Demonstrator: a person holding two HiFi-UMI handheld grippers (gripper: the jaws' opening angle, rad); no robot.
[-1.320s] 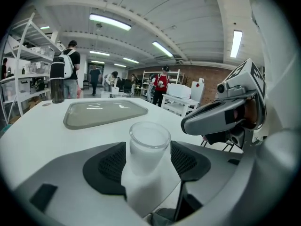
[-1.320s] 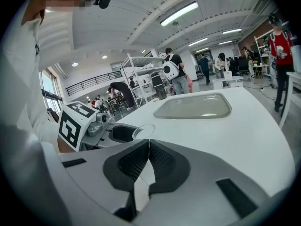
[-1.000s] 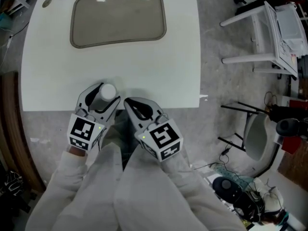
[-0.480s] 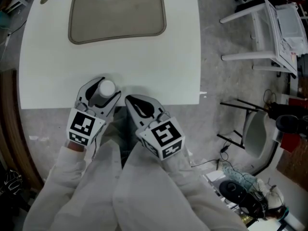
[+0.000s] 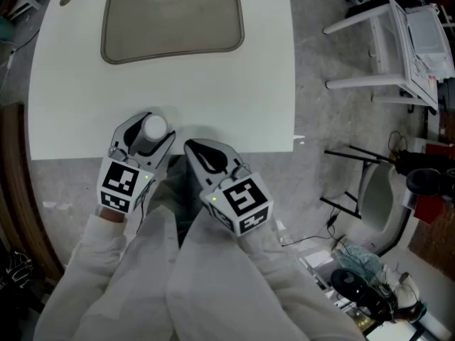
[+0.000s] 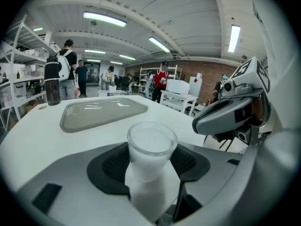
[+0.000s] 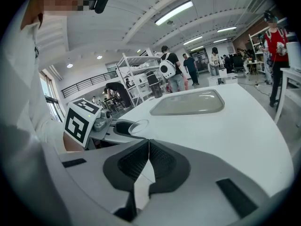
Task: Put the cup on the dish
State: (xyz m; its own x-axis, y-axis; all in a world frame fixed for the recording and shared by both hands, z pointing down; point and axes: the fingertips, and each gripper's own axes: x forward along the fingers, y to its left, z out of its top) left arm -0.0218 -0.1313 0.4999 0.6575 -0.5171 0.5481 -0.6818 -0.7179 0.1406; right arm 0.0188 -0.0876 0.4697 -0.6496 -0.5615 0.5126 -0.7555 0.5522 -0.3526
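A small white cup (image 5: 153, 128) stands upright between the jaws of my left gripper (image 5: 148, 132), which is shut on it at the near edge of the white table (image 5: 213, 98). In the left gripper view the cup (image 6: 149, 152) fills the gap between the black pads. The grey-beige dish (image 5: 173, 21) lies at the far side of the table, well ahead of both grippers; the same dish (image 6: 101, 113) shows beyond the cup. My right gripper (image 5: 204, 155) sits beside the left one at the table edge, shut with nothing in it (image 7: 146, 160).
White chairs (image 5: 394, 48) stand on the grey floor to the right. Cables and dark gear (image 5: 362, 283) lie at the lower right. A dark bottle (image 6: 52, 91) stands at the table's far left corner. People stand in the background by shelves (image 7: 169, 69).
The left gripper with the cup has crept slightly forward and left along the table edge. The right gripper has barely moved.
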